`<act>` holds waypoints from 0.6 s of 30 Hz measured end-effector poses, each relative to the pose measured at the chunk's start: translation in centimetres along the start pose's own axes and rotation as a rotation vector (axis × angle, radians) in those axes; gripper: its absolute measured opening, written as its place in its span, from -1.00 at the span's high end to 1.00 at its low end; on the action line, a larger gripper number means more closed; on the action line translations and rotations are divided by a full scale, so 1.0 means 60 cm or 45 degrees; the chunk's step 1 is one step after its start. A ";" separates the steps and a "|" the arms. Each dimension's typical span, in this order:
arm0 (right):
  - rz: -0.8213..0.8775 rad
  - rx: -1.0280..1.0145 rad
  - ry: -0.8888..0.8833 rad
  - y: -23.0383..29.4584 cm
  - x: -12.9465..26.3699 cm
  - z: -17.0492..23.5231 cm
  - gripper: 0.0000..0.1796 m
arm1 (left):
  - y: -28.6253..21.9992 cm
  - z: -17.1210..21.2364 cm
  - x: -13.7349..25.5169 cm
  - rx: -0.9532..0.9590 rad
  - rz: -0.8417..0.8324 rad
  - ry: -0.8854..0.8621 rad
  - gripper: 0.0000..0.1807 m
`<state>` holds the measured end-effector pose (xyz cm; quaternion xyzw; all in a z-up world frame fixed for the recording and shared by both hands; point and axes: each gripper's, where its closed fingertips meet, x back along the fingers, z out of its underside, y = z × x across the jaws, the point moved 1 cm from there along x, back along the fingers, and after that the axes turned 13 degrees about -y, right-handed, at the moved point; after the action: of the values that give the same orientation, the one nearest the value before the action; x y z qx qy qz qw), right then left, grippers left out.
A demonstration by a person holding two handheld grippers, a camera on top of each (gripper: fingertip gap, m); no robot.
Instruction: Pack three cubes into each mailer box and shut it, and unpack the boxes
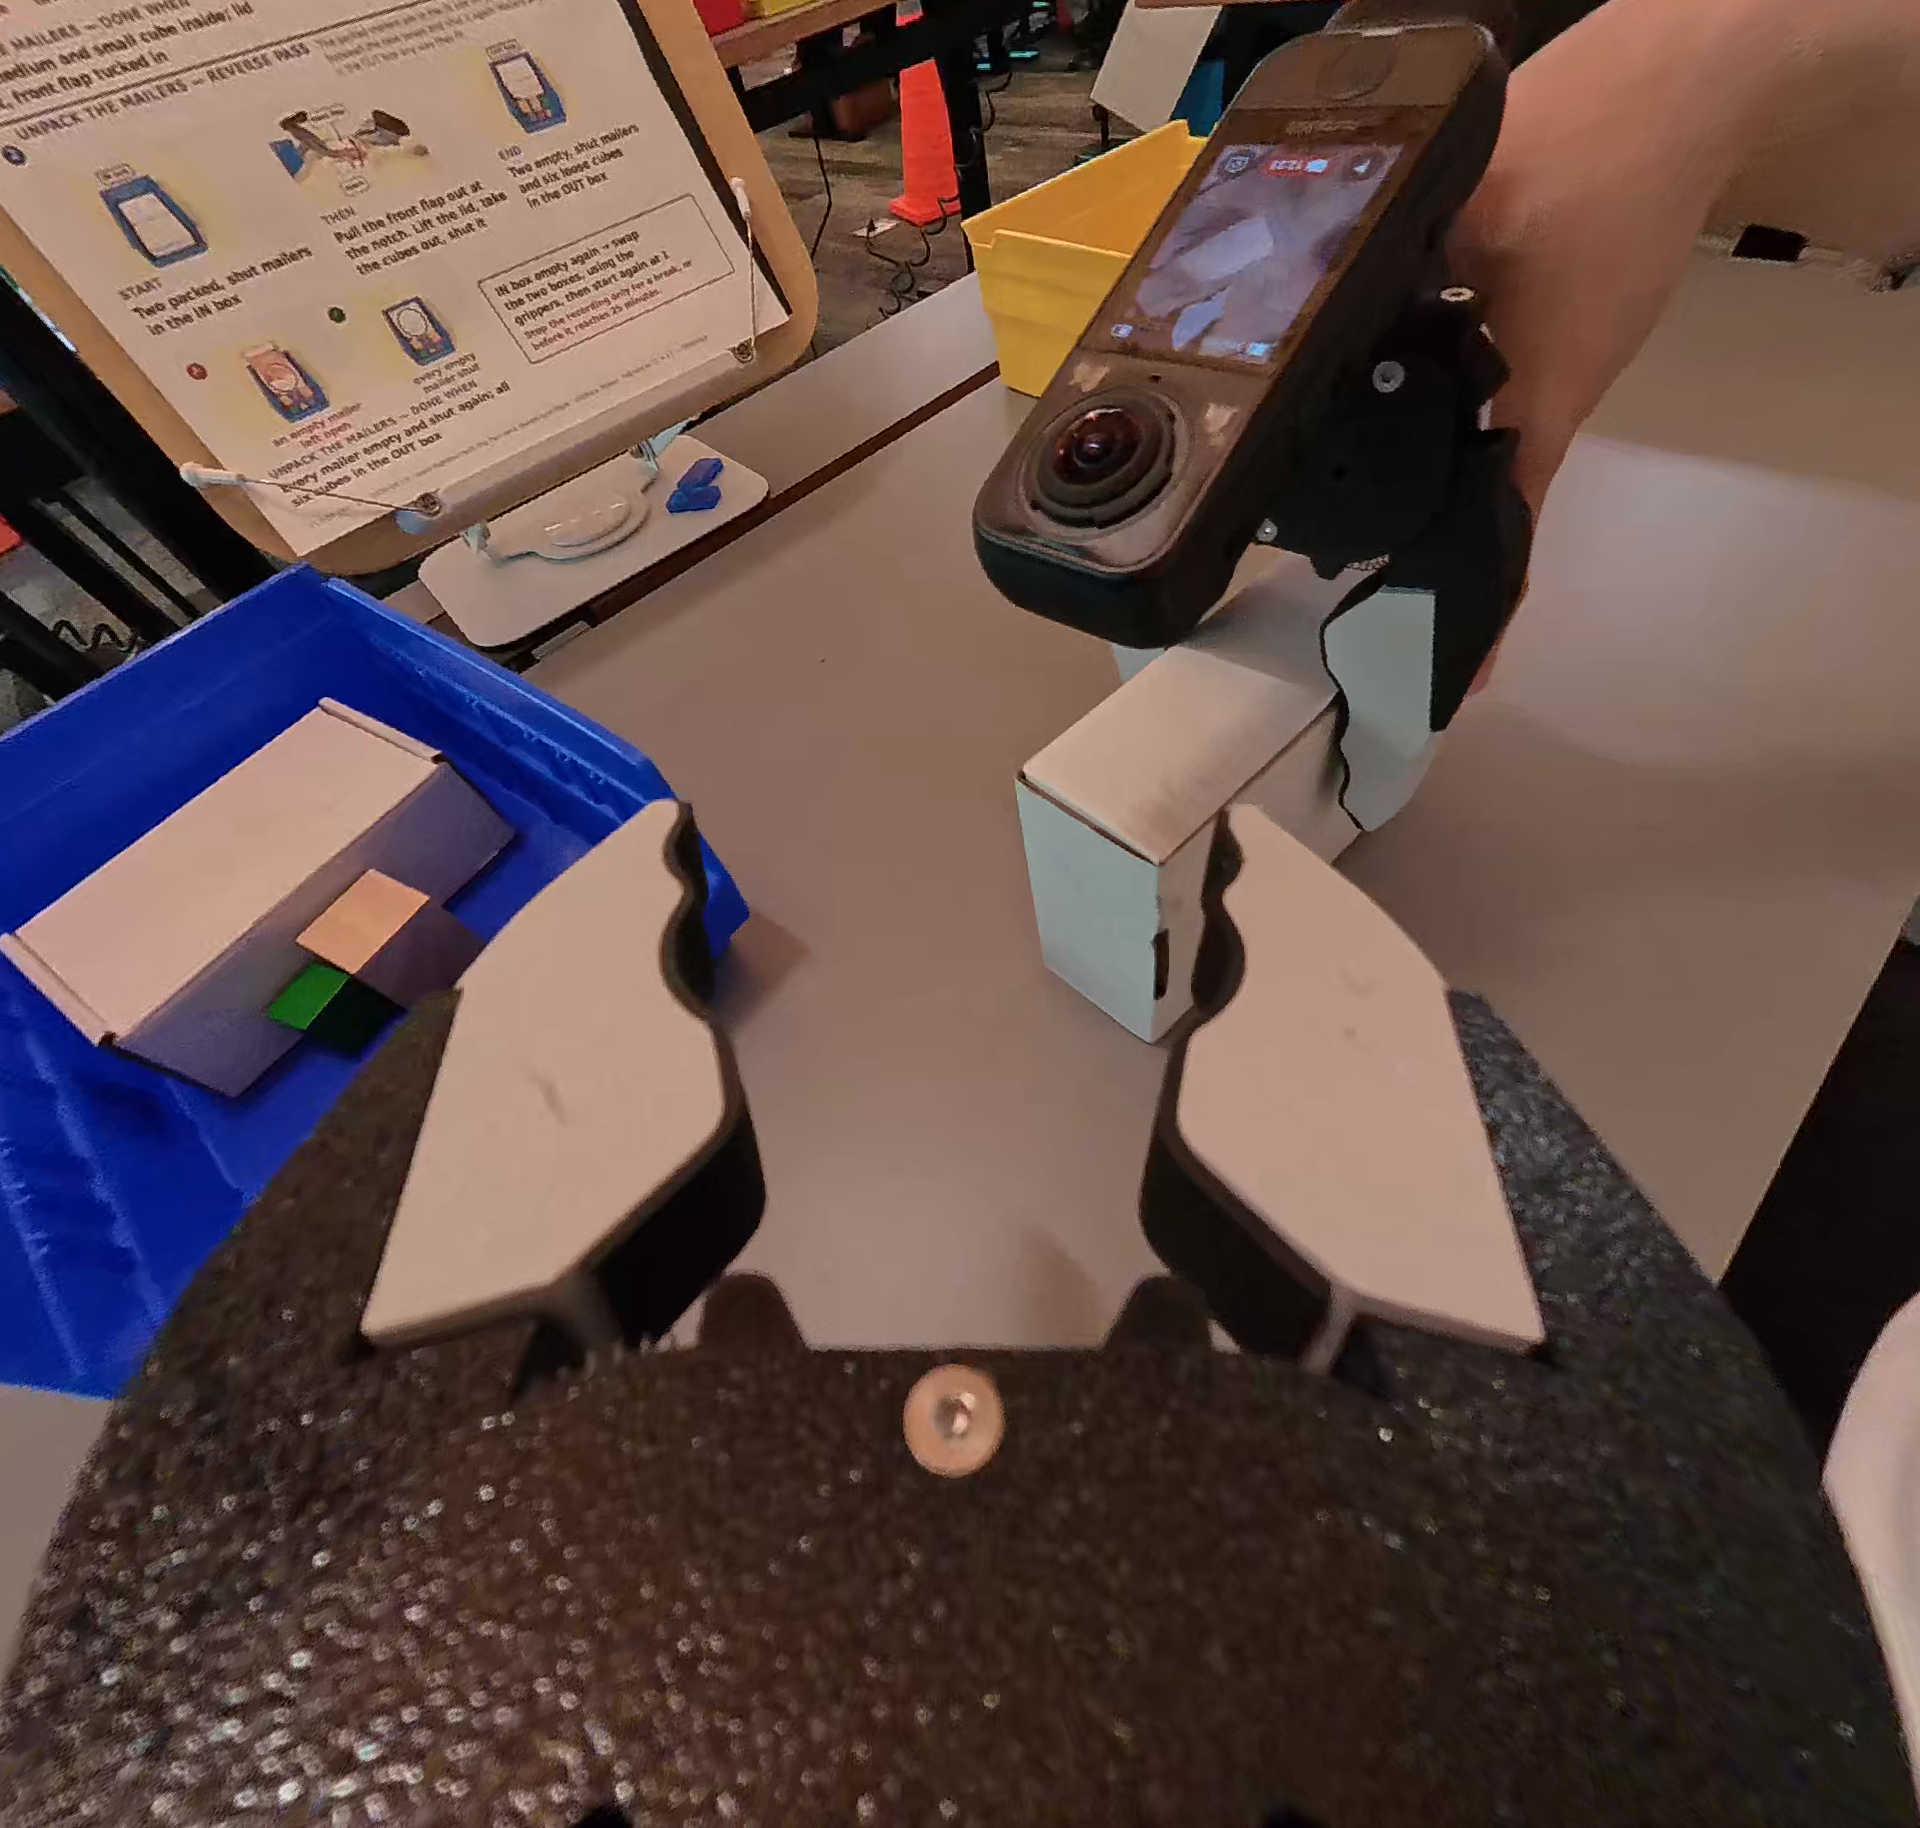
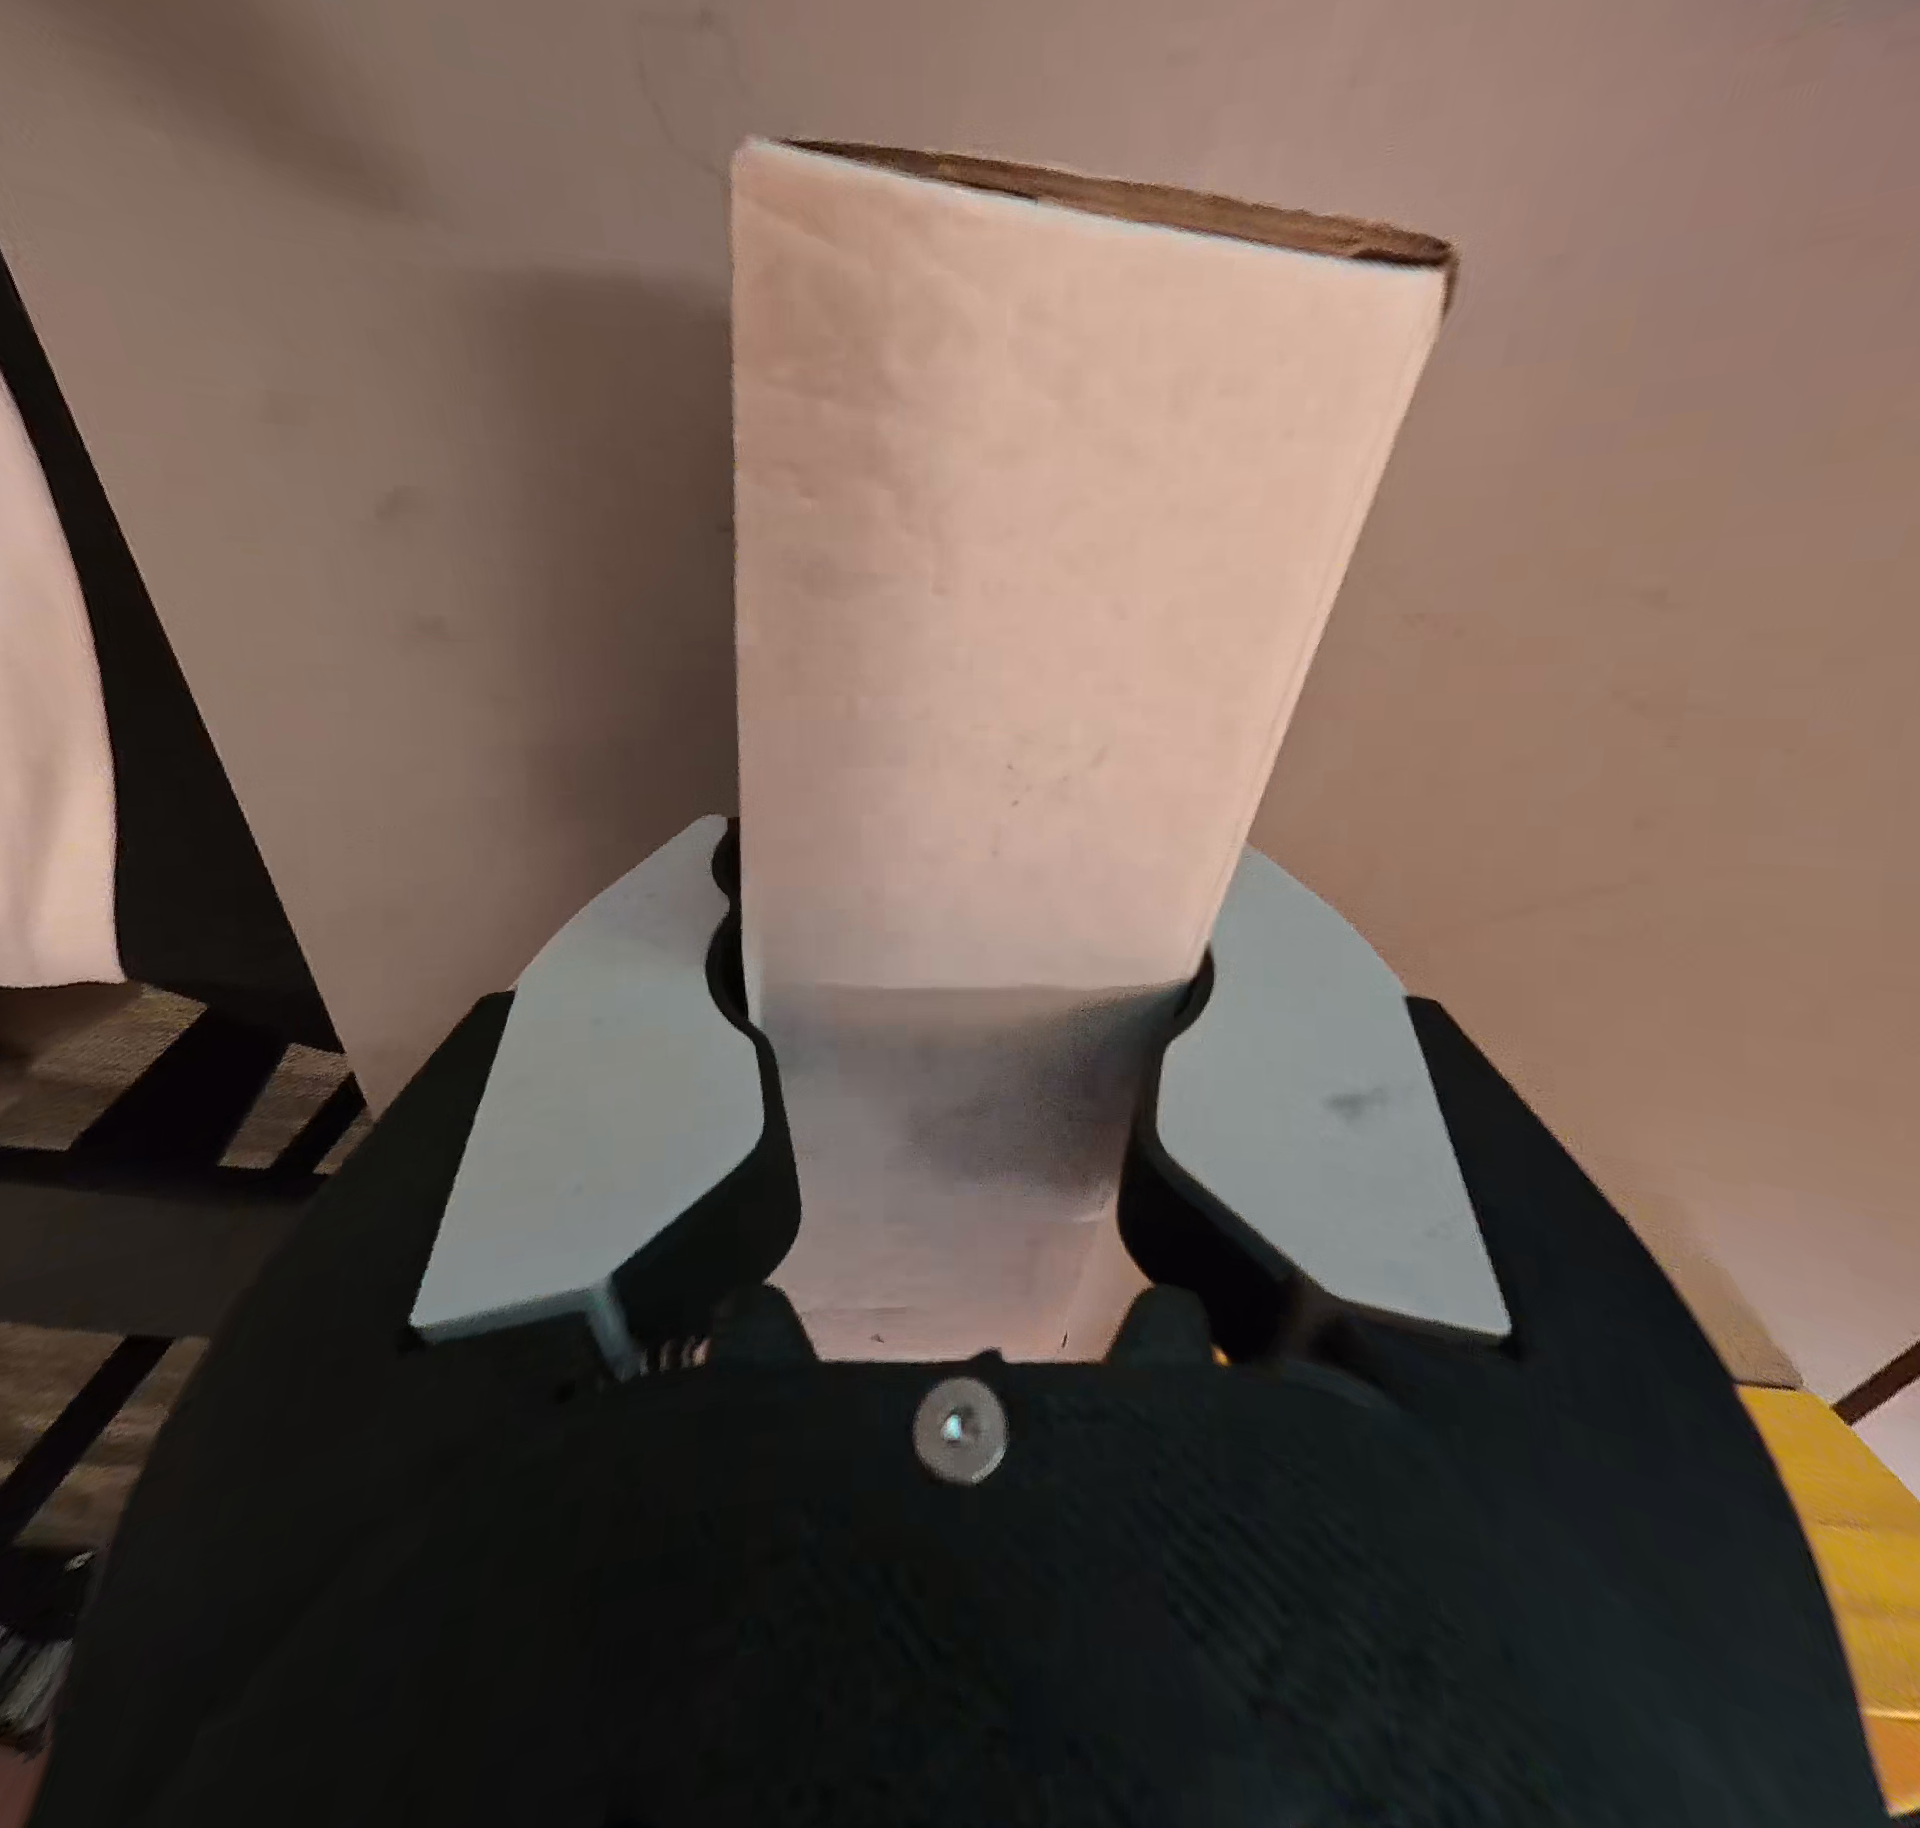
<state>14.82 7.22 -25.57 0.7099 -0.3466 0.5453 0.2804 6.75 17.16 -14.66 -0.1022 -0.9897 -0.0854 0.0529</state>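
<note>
A white mailer box (image 1: 1132,843) lies shut on the grey table (image 1: 883,718), its near end toward me. My right gripper (image 1: 1392,677) grips its far end from above, held by a person's hand. In the right wrist view the right gripper (image 2: 982,853) is shut on this box (image 2: 1039,531), with the jaws against its two long sides. My left gripper (image 1: 956,843) is open and empty, just in front of the box's near end, with its right fingertip (image 1: 1247,843) close to the box corner. A second white mailer box (image 1: 239,874) lies in the blue bin (image 1: 582,739), with a beige cube (image 1: 364,921) and a green cube (image 1: 312,994) beside it.
A yellow bin (image 1: 1049,261) stands at the table's far side and also shows in the right wrist view (image 2: 1849,1570). An instruction board on a stand (image 1: 364,220) is at the back left. An orange cone (image 1: 925,137) stands on the floor beyond. The table edge runs along the right. From the left gripper's tips to the beige cube (image 1: 364,921) is close to 25 centimeters.
</note>
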 end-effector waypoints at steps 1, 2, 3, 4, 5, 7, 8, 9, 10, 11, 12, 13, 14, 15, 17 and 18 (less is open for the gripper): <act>-0.007 -0.011 0.010 0.000 0.001 0.003 0.14 | -0.001 0.001 0.000 0.006 0.006 0.003 0.05; -0.019 -0.019 0.033 0.003 0.003 0.008 0.15 | -0.002 0.002 0.000 0.013 0.013 0.006 0.09; -0.029 -0.024 0.040 0.005 0.005 0.010 0.15 | -0.002 0.003 0.001 0.018 0.016 0.009 0.14; -0.028 -0.023 0.021 0.007 0.008 0.009 0.15 | -0.001 0.004 0.002 0.019 0.012 0.013 0.18; -0.013 -0.020 -0.011 0.007 0.016 0.007 0.15 | 0.001 0.005 0.003 0.018 0.003 0.018 0.22; 0.040 -0.014 -0.067 0.003 0.043 0.009 0.16 | 0.007 0.007 0.005 0.018 -0.015 0.023 0.26; 0.089 -0.002 -0.082 -0.003 0.064 0.015 0.16 | 0.009 0.008 0.005 0.023 -0.022 0.024 0.27; 0.152 0.015 -0.083 -0.012 0.089 0.026 0.16 | 0.011 0.010 0.005 0.030 -0.030 0.027 0.27; 0.220 0.027 -0.075 -0.015 0.115 0.038 0.16 | 0.013 0.012 0.004 0.036 -0.035 0.031 0.27; 0.295 0.031 -0.066 -0.027 0.146 0.056 0.16 | 0.013 0.015 0.003 0.039 -0.040 0.037 0.27; 0.372 0.030 -0.048 -0.039 0.179 0.077 0.17 | 0.014 0.017 0.002 0.036 -0.045 0.044 0.27; 0.448 0.023 -0.017 -0.054 0.213 0.103 0.17 | 0.015 0.020 0.000 0.029 -0.049 0.052 0.27; 0.526 0.012 0.022 -0.067 0.246 0.131 0.17 | 0.014 0.022 -0.002 0.022 -0.050 0.063 0.27; 0.602 -0.012 0.066 -0.083 0.277 0.163 0.17 | 0.013 0.025 -0.004 0.016 -0.049 0.074 0.27; 0.748 -0.068 0.167 -0.120 0.332 0.234 0.17 | 0.011 0.031 -0.009 0.004 -0.049 0.093 0.27; 0.800 -0.102 0.206 -0.136 0.351 0.270 0.17 | 0.010 0.033 -0.011 -0.002 -0.045 0.101 0.27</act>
<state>34.23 -4.36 -9.36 0.5110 -0.5463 0.6458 0.1527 7.35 17.95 -16.60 -0.0815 -0.9884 -0.0911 0.0906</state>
